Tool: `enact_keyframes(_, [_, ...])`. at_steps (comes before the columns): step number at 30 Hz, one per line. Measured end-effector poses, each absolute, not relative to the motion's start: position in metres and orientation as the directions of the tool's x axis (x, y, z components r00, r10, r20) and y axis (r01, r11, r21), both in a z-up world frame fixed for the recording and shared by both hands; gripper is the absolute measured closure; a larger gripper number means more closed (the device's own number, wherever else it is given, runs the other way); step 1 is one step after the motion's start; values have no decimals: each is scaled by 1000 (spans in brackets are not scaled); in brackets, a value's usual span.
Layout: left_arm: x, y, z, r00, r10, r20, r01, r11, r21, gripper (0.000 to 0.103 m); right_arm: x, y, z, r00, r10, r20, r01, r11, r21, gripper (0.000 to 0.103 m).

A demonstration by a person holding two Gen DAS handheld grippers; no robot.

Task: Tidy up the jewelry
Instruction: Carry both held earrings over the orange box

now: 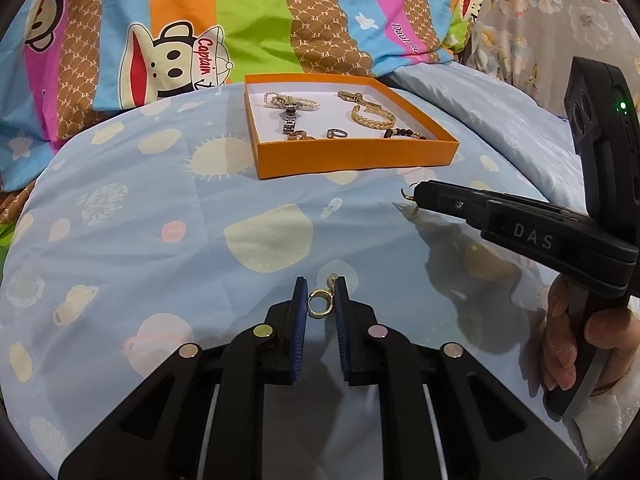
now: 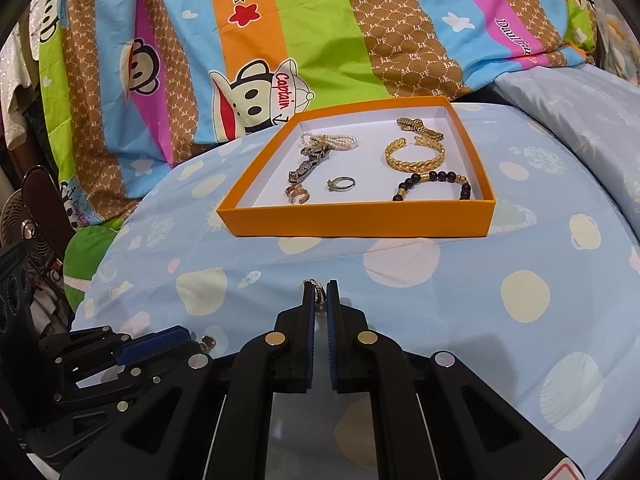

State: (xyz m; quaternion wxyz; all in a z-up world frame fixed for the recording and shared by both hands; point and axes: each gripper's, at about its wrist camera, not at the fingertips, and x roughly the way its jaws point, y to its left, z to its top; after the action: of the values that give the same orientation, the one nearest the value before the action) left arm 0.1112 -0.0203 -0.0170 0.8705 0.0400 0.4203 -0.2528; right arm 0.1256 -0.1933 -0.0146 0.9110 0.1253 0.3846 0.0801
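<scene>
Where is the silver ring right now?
In the right wrist view, the silver ring lies inside the orange box, between the gold ear cuff and beaded bracelet.

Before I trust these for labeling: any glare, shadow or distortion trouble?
Left wrist view: fisheye bends the orange box, and the right tool throws a dark shadow on the sheet. Right wrist view: black vignette corners, jewelry sharp, no glare.

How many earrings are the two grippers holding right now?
2. One gold hoop earring sits between the left gripper jaws; another earring is pinched in the right gripper jaws. Both are short of the orange box.
</scene>
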Motion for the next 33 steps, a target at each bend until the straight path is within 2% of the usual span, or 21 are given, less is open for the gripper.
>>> enact_keyframes(18, [125, -12, 6, 586, -373, -719, 420, 899, -124, 90, 126, -217, 8, 749, 202, -631, -9, 955, 295, 98])
enact_keyframes(26, [175, -41, 45, 658, -356, -664, 423, 904, -65, 90, 156, -234, 41, 785, 159, -599, -1, 967, 256, 98])
enact_keyframes(33, [228, -76, 40, 678, -340, -652, 394, 916, -68, 90, 207, -240, 42, 783, 181, -596, 3, 956, 294, 98])
